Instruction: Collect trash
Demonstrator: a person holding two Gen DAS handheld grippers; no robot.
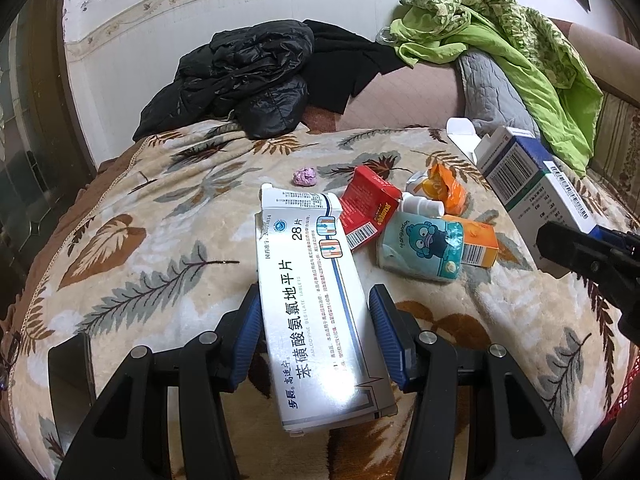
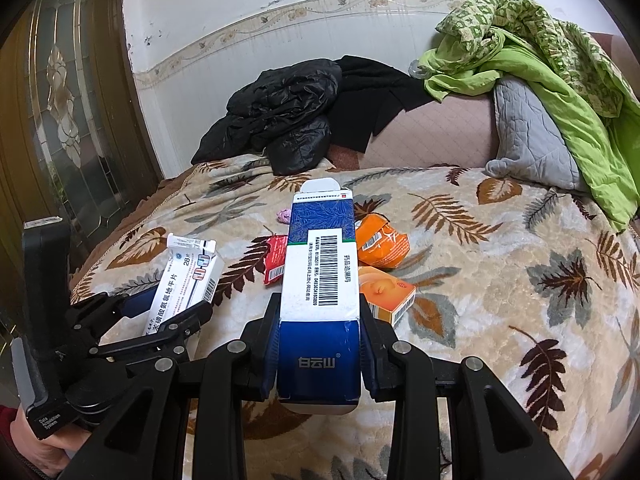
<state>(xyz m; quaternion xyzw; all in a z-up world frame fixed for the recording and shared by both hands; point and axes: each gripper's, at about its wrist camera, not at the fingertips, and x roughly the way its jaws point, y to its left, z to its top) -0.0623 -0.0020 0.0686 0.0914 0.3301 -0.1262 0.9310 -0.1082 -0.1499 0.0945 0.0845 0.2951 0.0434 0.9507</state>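
Trash is sitting in both tongs: the left gripper [image 1: 316, 336] is clamping a white medicine box [image 1: 316, 300] between its blue pads, the right gripper [image 2: 318, 354] is squeezing a blue-and-white carton [image 2: 318, 300]. More packets [image 1: 420, 224] are lying ahead on the leaf-patterned blanket [image 1: 160, 240].

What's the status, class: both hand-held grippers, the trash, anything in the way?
Left hand-held gripper shut on white box. Right hand-held gripper shut on blue box. Red box, orange boxes, pink wad still on blanket. Nothing blocking.
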